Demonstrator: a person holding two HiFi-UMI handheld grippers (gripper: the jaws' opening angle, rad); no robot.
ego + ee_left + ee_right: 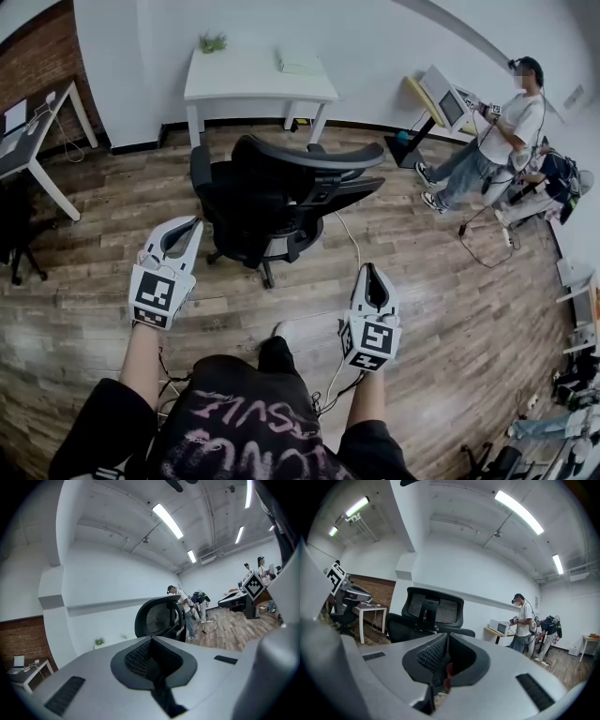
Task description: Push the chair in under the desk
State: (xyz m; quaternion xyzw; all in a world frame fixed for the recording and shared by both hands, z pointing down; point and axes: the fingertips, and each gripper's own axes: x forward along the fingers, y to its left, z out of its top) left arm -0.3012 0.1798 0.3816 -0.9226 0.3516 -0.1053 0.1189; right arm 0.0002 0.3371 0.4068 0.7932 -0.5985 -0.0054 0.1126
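Observation:
A black mesh-backed office chair (272,192) stands on the wood floor, pulled out in front of a white desk (258,82) against the far wall. Its backrest faces me. My left gripper (190,225) hovers just short of the chair's left side, jaws shut and empty. My right gripper (373,274) is lower right of the chair and further from it, also shut with nothing held. In the left gripper view the chair's backrest (159,617) rises beyond the closed jaws. The right gripper view shows the chair (433,610) ahead and to the left.
A person (497,131) stands at the right beside a slanted stand with a microwave (448,101). A dark desk (33,131) stands at the left by a brick wall. A white cable (352,242) trails across the floor behind the chair. A small plant (213,42) sits on the white desk.

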